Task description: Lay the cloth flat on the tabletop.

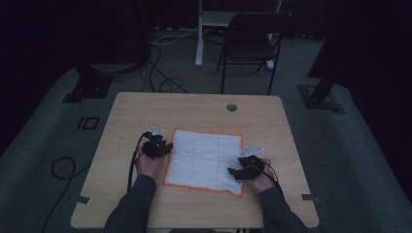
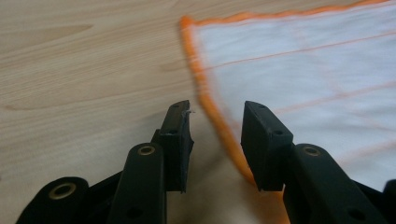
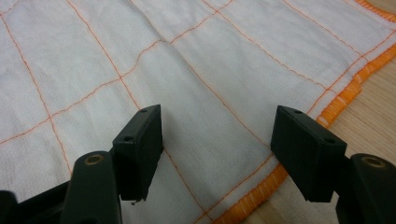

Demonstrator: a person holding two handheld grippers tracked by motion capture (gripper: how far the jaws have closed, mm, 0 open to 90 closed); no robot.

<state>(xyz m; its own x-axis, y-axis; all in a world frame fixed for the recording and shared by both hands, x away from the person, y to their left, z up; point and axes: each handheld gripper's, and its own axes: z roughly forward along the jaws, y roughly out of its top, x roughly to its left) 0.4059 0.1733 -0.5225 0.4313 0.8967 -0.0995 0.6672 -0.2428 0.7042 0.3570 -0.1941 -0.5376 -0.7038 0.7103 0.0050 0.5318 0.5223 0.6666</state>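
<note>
Over the table's near half, I am holding my left gripper (image 2: 215,140) part open astride the cloth's (image 1: 204,158) orange hem, gripping nothing; my right gripper (image 3: 217,154) is hovering wide open, empty, above its near right corner. Limp and light, the cloth looks best pinched at hem or corners.

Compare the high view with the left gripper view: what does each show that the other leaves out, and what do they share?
High view alone: the whole table with a round grommet, a black chair behind it, floor cables, both forearms, and the right gripper at the cloth's near right corner.

Left gripper view alone: close detail of the left gripper, its jaws open, straddling the orange hem without pinching it, and the wood grain.

Shared: the white cloth with orange grid lines, lying flat on the wooden tabletop, and the left gripper at its left edge.
</note>
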